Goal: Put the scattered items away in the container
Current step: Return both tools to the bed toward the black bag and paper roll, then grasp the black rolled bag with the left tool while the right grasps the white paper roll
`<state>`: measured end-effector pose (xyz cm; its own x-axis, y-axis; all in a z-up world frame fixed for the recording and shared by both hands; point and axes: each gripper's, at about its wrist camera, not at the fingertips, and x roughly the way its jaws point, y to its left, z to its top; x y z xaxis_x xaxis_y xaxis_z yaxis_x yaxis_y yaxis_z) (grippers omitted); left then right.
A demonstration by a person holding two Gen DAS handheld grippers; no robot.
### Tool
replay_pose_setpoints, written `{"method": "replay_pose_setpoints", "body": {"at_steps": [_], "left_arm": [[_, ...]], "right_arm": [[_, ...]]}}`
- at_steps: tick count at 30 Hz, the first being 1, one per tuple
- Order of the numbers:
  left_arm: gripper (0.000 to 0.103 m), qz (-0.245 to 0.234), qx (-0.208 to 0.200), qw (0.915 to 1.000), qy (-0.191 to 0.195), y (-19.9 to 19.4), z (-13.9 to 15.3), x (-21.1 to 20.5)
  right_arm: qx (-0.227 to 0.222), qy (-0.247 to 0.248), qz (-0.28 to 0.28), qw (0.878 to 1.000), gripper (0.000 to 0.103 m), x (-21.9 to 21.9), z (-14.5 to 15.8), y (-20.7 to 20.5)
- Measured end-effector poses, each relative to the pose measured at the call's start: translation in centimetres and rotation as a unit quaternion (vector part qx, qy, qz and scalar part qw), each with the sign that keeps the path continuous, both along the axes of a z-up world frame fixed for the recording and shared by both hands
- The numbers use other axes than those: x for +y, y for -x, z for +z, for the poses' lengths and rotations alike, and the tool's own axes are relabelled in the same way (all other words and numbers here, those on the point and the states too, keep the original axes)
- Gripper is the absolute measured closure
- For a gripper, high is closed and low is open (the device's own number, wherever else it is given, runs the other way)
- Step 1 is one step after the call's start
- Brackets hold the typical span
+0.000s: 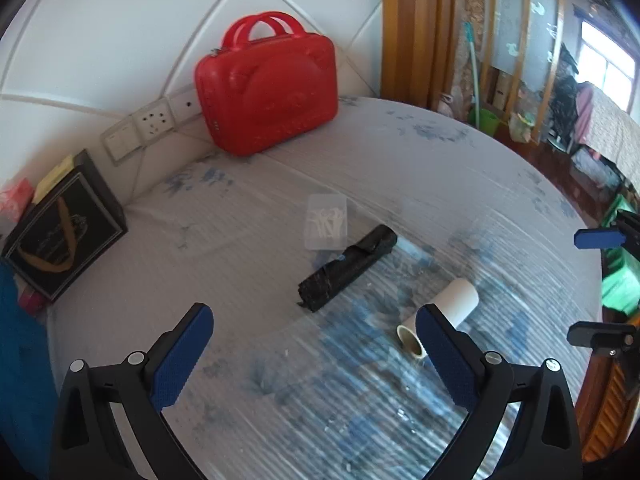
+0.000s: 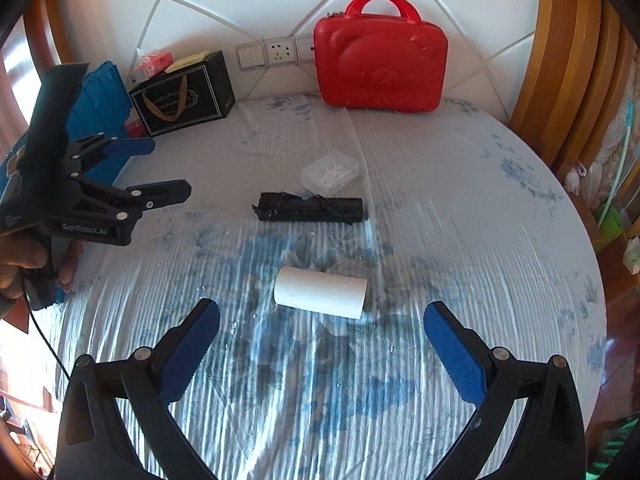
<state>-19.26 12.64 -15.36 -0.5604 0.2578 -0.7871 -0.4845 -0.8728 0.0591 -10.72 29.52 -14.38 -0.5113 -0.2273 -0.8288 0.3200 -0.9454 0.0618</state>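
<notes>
From the left wrist, the left gripper (image 1: pixel 314 320) hung wide-jawed and empty over the bed (image 1: pixel 460 168); a white roll (image 1: pixel 460 300) lay just behind its right finger, a black bag roll (image 1: pixel 346 268) beyond, touching a clear plastic box (image 1: pixel 326 220). The shut red bear case (image 1: pixel 266 84) stood against the headboard.

From the right wrist, the right gripper (image 2: pixel 322 318) gaped wide, empty, the white roll (image 2: pixel 320 292) just ahead between its fingers.

Right gripper (image 2: pixel 322 316) jaws wide apart, holding nothing, low over the blue-patterned bedsheet (image 2: pixel 460 208). White roll (image 2: pixel 321 292) lies on its side just beyond the fingertips, centered. Farther: black roll (image 2: pixel 310 208), then clear plastic box (image 2: pixel 331 172) touching it. Red bear case (image 2: pixel 380 58) upright, closed, against the far wall. Left gripper (image 2: pixel 170 170) at left, jaws apart, empty. Black gift bag (image 2: pixel 184 94) far left.
</notes>
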Motion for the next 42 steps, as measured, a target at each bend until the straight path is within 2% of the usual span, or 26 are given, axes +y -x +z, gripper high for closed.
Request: {"method": "replay_pose_setpoints", "body": {"at_steps": [6,9,12,16,18,19,20,23,29,32,35,38,42], "left_arm": [[0.001,-0.075,-0.025,0.9964,0.03,3.9,-6.0,2.1],[0.001,-0.119,-0.041,0.9913,0.04,5.6,-9.0,3.3],[0.001,-0.141,-0.053,0.9874,0.048,7.7,-11.7,4.2],[0.014,-0.165,-0.061,0.9833,0.047,9.4,-13.2,5.1],[0.037,-0.181,-0.071,0.9791,0.061,9.7,-13.8,5.7],[0.055,-0.184,-0.077,0.9779,0.063,9.8,-14.0,5.9],[0.06,-0.182,-0.08,0.9786,0.053,9.8,-13.9,5.8],[0.065,-0.174,-0.082,0.9806,0.036,9.4,-13.4,5.7],[0.069,-0.149,-0.063,0.9868,0.009,7.1,-11.1,4.1],[0.069,-0.121,-0.057,0.9909,-0.012,5.7,-9.7,2.5],[0.07,-0.087,-0.053,0.9944,-0.031,3.5,-8.4,0.6],[0.07,-0.056,-0.049,0.9965,-0.038,1.2,-7.4,-1.0],[0.07,-0.005,-0.048,0.9975,-0.051,-1.6,-6.3,-3.6]], "right_arm": [[-0.026,-0.012,-0.014,0.999,0.0,0.1,-4.6,1.3],[-0.036,-0.008,-0.025,0.999,0.0,0.4,-6.1,1.3],[-0.048,-0.004,-0.036,0.998,0.0,0.7,-7.2,0.8],[-0.068,-0.001,-0.046,0.997,0.0,1.1,-8.7,0.0],[-0.076,-0.001,-0.05,0.996,0.0,1.2,-9.3,-0.3],[-0.077,0.0,-0.05,0.996,0.0,1.3,-9.5,-0.3],[-0.079,0.0,-0.051,0.996,0.0,1.3,-9.6,-0.2],[-0.077,0.001,-0.051,0.996,0.0,1.2,-9.4,0.5],[-0.057,-0.008,-0.027,0.998,0.0,-0.1,-8.3,2.7],[-0.023,-0.032,0.026,0.999,0.0,-1.2,-8.0,3.7],[0.008,-0.073,0.116,0.991,0.0,-2.7,-8.2,4.6],[0.022,-0.11,0.22,0.969,0.0,-4.3,-9.5,5.1],[0.021,-0.156,0.336,0.929,0.0,-6.0,-12.1,5.0]]}}
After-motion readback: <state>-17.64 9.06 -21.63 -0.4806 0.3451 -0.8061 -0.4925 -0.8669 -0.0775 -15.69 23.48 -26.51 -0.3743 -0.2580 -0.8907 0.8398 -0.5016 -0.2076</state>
